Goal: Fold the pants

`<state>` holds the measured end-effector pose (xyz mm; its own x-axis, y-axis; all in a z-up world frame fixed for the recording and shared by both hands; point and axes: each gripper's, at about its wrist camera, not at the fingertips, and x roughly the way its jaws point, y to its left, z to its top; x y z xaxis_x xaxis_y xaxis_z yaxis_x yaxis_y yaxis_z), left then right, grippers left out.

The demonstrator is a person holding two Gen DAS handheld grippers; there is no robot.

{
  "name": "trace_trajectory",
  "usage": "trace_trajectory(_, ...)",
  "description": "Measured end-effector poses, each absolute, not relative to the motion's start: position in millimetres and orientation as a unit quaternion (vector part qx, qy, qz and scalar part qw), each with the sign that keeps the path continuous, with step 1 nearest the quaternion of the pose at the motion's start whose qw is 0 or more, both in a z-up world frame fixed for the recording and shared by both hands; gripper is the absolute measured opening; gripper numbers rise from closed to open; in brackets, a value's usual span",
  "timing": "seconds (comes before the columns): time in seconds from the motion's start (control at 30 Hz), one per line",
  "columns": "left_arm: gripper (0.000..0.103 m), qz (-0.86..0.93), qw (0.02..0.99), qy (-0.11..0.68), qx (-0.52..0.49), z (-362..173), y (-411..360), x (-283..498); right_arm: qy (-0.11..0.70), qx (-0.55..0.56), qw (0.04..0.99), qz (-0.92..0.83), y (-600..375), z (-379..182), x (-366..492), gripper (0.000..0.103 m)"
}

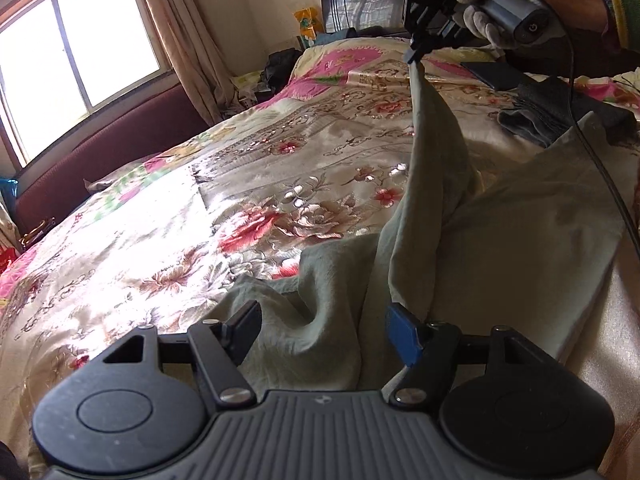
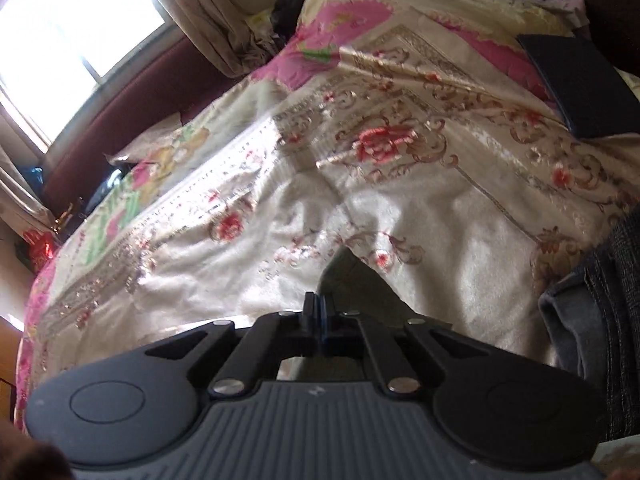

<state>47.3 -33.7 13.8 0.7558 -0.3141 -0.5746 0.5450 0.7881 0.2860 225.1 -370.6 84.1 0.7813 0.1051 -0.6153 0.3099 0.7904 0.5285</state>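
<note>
Left wrist view took in a bed under a shiny floral bedspread (image 1: 280, 168), with a bright window (image 1: 76, 52) and a beige curtain (image 1: 180, 40) to its left and a dark headboard (image 1: 360, 0) behind. Pale green pants (image 1: 520, 208) lay rumpled on the near right of the bedspread, one corner drawn up into a peak. A dark grey garment (image 1: 560, 108) sat beyond them, near a flat dark blue object (image 1: 492, 74). The right gripper (image 1: 414, 56), in a gloved hand (image 1: 480, 12), was pinched tight on that raised corner of the pants. The left gripper (image 1: 324, 332) hung over the near folds, jaws spread wide, gripping nothing. Right wrist view showed its fingers pressed together, green cloth dropping away beneath them.
</note>
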Motion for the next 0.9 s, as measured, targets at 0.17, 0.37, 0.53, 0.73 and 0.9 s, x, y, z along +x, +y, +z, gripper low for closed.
trace_trajectory(0.17, 0.083, -0.235, 0.917, 0.234, 0.223, 29, -39, 39, 0.227, 0.356, 0.907, 0.006, -382, 149, 173, 0.002)
trace_trajectory(0.37, 0.085, -0.242, 0.907, 0.227, 0.258, 13, -58, 18, 0.212, 0.399, 0.891, -0.032, -417, 125, 77, 0.002)
trace_trajectory(0.53, 0.085, -0.247, 0.883, 0.254, 0.308, -17, -75, 4, 0.282, 0.452, 0.834, -0.146, -463, 31, 14, 0.002)
trace_trajectory(0.73, 0.085, -0.263, 0.872, 0.256, 0.325, -13, -81, -6, 0.291, 0.476, 0.815, -0.155, -469, -1, -21, 0.002)
trace_trajectory(0.9, 0.085, -0.260, 0.877, 0.244, 0.322, -1, -87, -5, 0.242, 0.482, 0.834, -0.120, -472, 32, -21, 0.002)
